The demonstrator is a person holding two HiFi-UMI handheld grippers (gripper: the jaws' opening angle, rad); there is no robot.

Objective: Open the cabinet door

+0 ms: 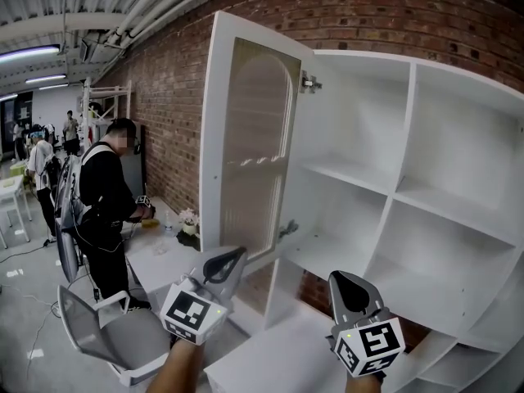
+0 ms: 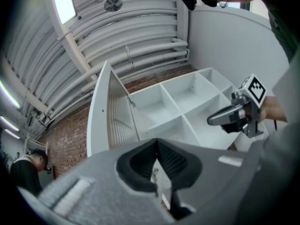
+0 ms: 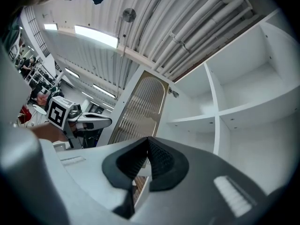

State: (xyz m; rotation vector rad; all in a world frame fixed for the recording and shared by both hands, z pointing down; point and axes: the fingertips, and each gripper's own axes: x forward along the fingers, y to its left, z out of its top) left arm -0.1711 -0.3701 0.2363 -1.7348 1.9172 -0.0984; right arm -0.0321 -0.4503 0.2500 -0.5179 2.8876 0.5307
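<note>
The cabinet door (image 1: 254,146) stands swung wide open, just ahead of and above your left gripper (image 1: 236,255), apart from its tips. Its ribbed, arched panel faces you, hinged on the left wall of the white cabinet (image 1: 405,137), whose open compartments lie ahead of your right gripper (image 1: 345,278). Your left jaws are closed tip to tip, with nothing between them and touching nothing. Your right jaws also meet at their tips, empty, pointing slightly upward toward the lower shelf edge. Both grippers sit side by side, near each other. To the left of your left gripper a person (image 1: 106,195) stands by the brick wall (image 1: 172,97), with a grey chair (image 1: 106,334) nearer.
</note>
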